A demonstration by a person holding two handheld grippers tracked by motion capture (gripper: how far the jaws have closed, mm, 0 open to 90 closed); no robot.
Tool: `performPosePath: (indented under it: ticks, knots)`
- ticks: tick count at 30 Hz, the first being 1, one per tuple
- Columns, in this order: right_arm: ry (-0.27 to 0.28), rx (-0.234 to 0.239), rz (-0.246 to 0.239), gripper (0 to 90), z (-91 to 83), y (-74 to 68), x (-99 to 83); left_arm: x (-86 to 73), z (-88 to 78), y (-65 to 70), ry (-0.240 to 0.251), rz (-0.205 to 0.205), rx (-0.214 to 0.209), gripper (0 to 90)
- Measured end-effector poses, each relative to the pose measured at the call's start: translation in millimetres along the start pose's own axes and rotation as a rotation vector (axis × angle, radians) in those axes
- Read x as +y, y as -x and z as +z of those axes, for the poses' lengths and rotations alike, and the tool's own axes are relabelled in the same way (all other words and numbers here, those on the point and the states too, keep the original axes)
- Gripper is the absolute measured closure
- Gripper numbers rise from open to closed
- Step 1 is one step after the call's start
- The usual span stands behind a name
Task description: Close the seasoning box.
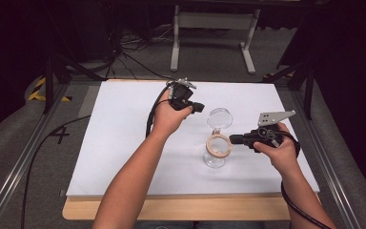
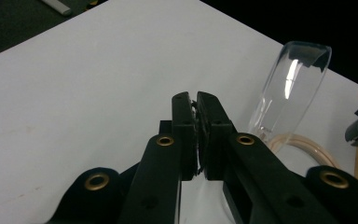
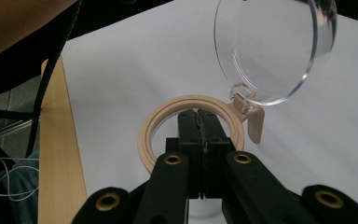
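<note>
A clear glass jar [image 1: 215,158] stands near the middle of the white board [image 1: 124,157]. It has a beige rim ring [image 3: 154,126] and a clear round lid [image 3: 272,46] swung up and open on its hinge [image 3: 251,116]. My right gripper [image 3: 199,114] is shut, and its tips reach over the near side of the ring with nothing between them. In the high view the right gripper [image 1: 232,139] comes at the jar from the right. My left gripper [image 2: 196,100] is shut and empty, held above the board to the left of the lid [image 2: 291,88].
The board lies on a wooden table whose front edge [image 1: 181,209] shows below it. Metal rails [image 1: 24,162] run along both sides. Cables [image 1: 128,57] and a white stand [image 1: 214,21] sit on the floor beyond the table.
</note>
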State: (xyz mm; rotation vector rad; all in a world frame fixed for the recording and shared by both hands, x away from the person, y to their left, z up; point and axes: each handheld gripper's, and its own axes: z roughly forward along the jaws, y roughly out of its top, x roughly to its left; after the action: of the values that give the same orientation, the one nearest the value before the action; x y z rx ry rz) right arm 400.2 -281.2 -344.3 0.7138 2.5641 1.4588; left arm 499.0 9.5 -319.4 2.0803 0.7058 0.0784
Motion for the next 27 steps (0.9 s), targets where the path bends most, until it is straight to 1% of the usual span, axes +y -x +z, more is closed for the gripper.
performPosePath:
  ticks: [1,2,3,4,5,6,9,10,12,13,18,23,25,27]
  knots:
    - [0.002,0.003,0.0,90.0,0.7,0.0,-0.1,0.6,1.2,-0.4,0.003,-0.01,0.001,85.4]
    - [0.002,0.003,0.0,90.0,0.7,0.0,-0.1,0.6,1.2,-0.4,0.003,-0.01,0.001,83.9]
    - [0.004,0.005,0.001,90.0,1.2,0.1,-0.2,0.9,3.0,-1.0,0.013,-0.019,0.005,83.9]
    - [0.017,0.002,0.002,90.0,1.3,-0.3,0.0,1.4,3.6,-1.4,0.007,-0.021,0.007,83.2]
    - [0.031,0.002,-0.003,90.0,1.1,-0.5,0.6,1.8,4.4,-2.1,0.015,-0.018,0.004,83.3]
    - [0.054,0.006,0.003,90.0,0.7,-0.9,2.3,2.0,5.3,-2.5,0.03,-0.035,-0.016,83.9]
    - [0.057,0.005,0.016,90.0,1.0,-0.6,3.0,2.3,7.7,-2.6,0.035,-0.042,-0.028,84.3]
    - [0.053,0.004,0.027,90.0,2.0,0.4,2.2,2.5,10.3,-1.3,0.025,-0.032,-0.033,85.0]
    - [0.053,0.002,0.027,90.0,2.7,1.1,1.6,2.8,12.2,0.7,0.019,-0.024,-0.038,85.3]
    - [0.049,0.001,0.034,90.0,3.3,1.9,0.8,3.4,14.2,2.5,0.016,-0.009,-0.046,85.5]
    - [0.055,0.007,0.048,90.0,2.5,3.5,-0.6,6.4,17.8,13.5,-0.016,0.028,-0.089,83.8]
    - [0.057,0.01,0.048,90.0,2.4,2.5,-0.7,7.4,15.6,22.4,-0.03,0.048,-0.11,83.5]
    - [0.054,0.012,0.051,90.0,3.0,2.1,-0.5,7.9,12.9,26.1,-0.039,0.064,-0.115,83.6]
    - [0.051,0.012,0.051,90.0,3.5,1.9,-0.3,8.2,10.3,30.4,-0.042,0.07,-0.119,83.6]
